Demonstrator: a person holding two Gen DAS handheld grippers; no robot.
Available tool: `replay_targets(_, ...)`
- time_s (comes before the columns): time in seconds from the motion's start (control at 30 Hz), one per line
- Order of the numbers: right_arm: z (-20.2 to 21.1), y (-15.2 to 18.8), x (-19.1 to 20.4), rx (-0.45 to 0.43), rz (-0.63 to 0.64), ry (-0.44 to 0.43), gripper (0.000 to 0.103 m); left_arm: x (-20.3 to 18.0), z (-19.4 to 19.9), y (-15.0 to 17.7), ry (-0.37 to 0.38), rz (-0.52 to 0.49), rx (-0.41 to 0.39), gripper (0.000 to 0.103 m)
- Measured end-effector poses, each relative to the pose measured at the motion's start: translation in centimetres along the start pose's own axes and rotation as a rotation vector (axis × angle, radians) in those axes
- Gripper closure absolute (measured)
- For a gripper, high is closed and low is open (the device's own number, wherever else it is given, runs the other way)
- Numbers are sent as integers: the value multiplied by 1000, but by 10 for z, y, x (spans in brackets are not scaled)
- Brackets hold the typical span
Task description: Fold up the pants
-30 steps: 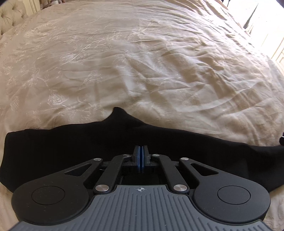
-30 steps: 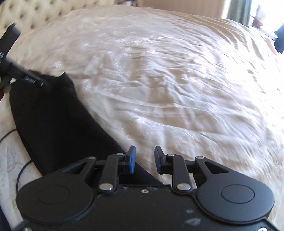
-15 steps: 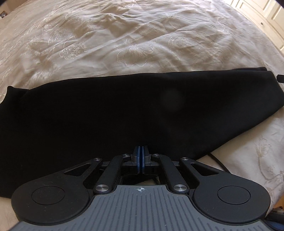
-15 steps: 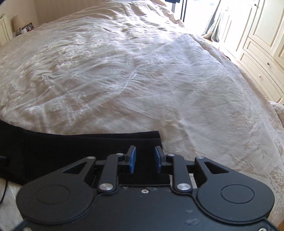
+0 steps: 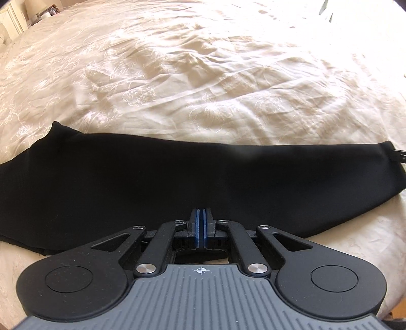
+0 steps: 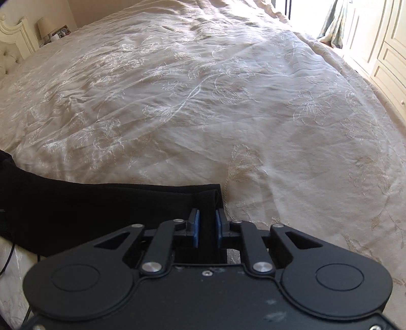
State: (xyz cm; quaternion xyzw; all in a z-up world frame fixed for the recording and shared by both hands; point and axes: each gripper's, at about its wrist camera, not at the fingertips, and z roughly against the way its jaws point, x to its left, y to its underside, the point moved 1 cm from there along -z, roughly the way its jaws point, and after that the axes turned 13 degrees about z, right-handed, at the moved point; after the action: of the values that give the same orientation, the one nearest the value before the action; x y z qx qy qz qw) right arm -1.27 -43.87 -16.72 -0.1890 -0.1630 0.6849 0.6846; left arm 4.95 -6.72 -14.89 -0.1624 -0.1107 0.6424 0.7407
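Black pants lie flat in a long band across the near part of a cream embroidered bedspread. My left gripper is shut with nothing visible between its blue pads, at the pants' near edge around mid-length. In the right wrist view the pants' hem end lies between the fingers of my right gripper, which is open. The rest of the pants runs off to the left.
The bedspread stretches far ahead. White wardrobe doors stand at the right and a curtain at the back. A headboard and a lamp are at the far left. A thin cable runs by the bed edge.
Both views swung round over the second. The right gripper came from mid-leg to the hem end and now straddles it. The left gripper stayed shut near the pants' near edge.
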Motion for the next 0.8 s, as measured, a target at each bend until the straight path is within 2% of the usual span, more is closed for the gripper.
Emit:
replay_targets(0.07, -1, -5, -3, -25, 28, 6, 89, -14, 2, -2, 14, -3, -3, 99)
replay_targets(0.13, -10, -8, -12, -12, 4, -17, 88, -31, 3, -5, 28, -13, 3, 99)
replay_targets(0.2, -15, -8, -19, 3, -22, -50, 82, -49, 2, -8, 49, -24, 6, 99)
replay_targets(0.27, -8, -4, -26, -23, -60, -70, 81, -69, 1, -11, 87, -28, 19, 99)
replay_targets(0.33, 2, 2, -38, -53, -120, -107, 72, -88, -3, -14, 122, -28, 32, 99)
replay_targets(0.5, 15, 19, -54, -56, -192, -192, 69, -124, -24, -16, 172, -21, 81, 99)
replay_targets(0.63, 18, 28, -53, -61, -183, -229, 65, -139, -51, -14, 137, -32, 142, 99)
replay_targets(0.7, 15, 28, -51, -46, -174, -246, 63, -139, -68, -10, 97, -30, 198, 99)
replay_targets(0.8, 7, 26, -52, -20, -168, -269, 61, -133, -83, -7, 78, -2, 226, 99)
